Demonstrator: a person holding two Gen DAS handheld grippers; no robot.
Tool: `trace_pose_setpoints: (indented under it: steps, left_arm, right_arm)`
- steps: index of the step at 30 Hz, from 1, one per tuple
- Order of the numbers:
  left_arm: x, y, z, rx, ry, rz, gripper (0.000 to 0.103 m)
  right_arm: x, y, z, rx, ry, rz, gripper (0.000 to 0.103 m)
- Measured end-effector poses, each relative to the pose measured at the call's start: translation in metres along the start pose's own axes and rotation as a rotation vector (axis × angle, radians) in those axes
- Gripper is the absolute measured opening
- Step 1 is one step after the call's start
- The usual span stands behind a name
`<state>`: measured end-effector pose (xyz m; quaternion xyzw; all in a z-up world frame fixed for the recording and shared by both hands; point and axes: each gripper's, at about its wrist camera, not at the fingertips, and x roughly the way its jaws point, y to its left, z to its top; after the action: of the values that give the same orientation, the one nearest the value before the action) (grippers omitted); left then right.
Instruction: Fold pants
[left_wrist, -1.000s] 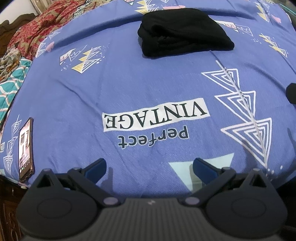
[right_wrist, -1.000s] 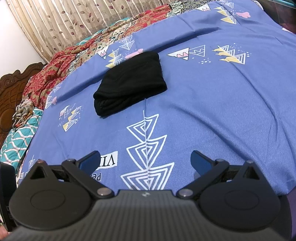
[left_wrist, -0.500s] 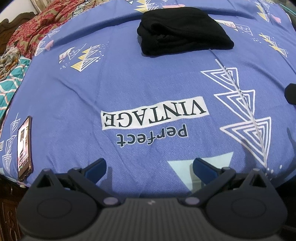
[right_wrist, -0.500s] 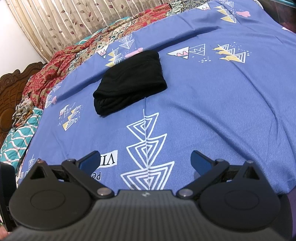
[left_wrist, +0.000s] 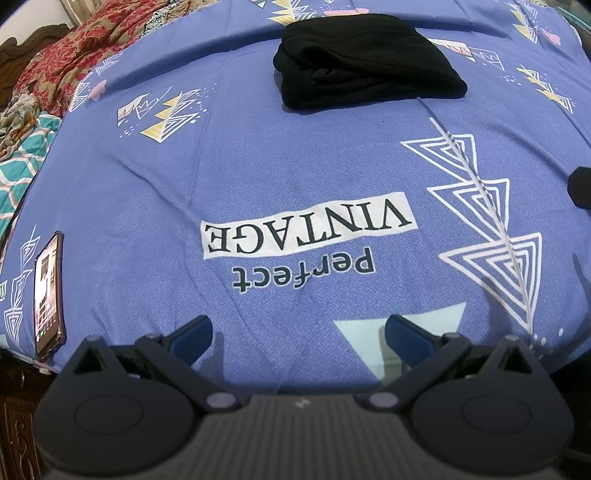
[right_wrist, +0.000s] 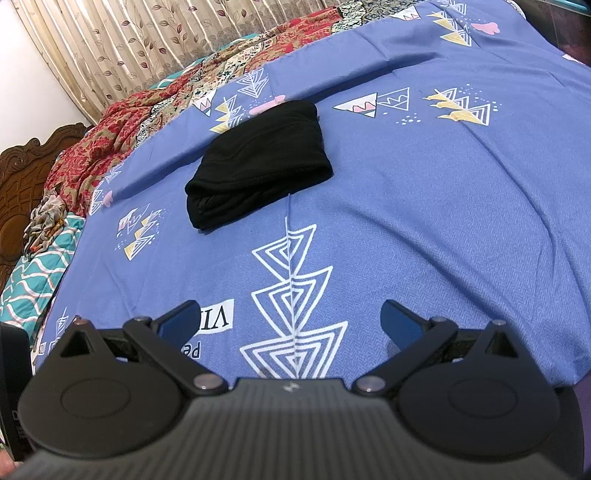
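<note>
The black pants (left_wrist: 364, 61) lie folded into a compact bundle on the blue patterned bedsheet (left_wrist: 258, 166), far from me. They also show in the right wrist view (right_wrist: 258, 166), left of centre. My left gripper (left_wrist: 298, 334) is open and empty, low over the near edge of the bed. My right gripper (right_wrist: 290, 319) is open and empty, also near the bed's front edge. Neither gripper touches the pants.
A phone (left_wrist: 48, 297) lies on the sheet at the near left edge. Red floral and teal blankets (right_wrist: 92, 155) are heaped at the left. A carved wooden headboard (right_wrist: 22, 177) and a curtain (right_wrist: 147, 40) stand behind. A dark object (left_wrist: 581, 192) pokes in at right.
Both views have shifted only slightly; the pants stay put and both grippers remain open.
</note>
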<state>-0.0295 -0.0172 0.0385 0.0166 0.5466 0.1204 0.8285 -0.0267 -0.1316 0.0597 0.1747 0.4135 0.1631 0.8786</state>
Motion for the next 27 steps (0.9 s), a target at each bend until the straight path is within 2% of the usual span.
trace_pose_setpoints:
  steps: [11,19,27]
  left_arm:
    - [0.0,0.002,0.002,-0.004,-0.01,0.01,0.103]
    - [-0.008,0.006,0.017,-0.014,-0.055,0.022,0.103]
    - [-0.017,0.001,0.03,-0.013,-0.101,0.023,0.103]
  right_arm:
    - [0.0,0.0,-0.001,-0.005,-0.005,-0.002,0.103]
    - [-0.013,0.007,-0.003,-0.103,-0.139,-0.055,0.103]
    - [-0.014,0.014,-0.001,-0.164,-0.195,-0.074,0.103]
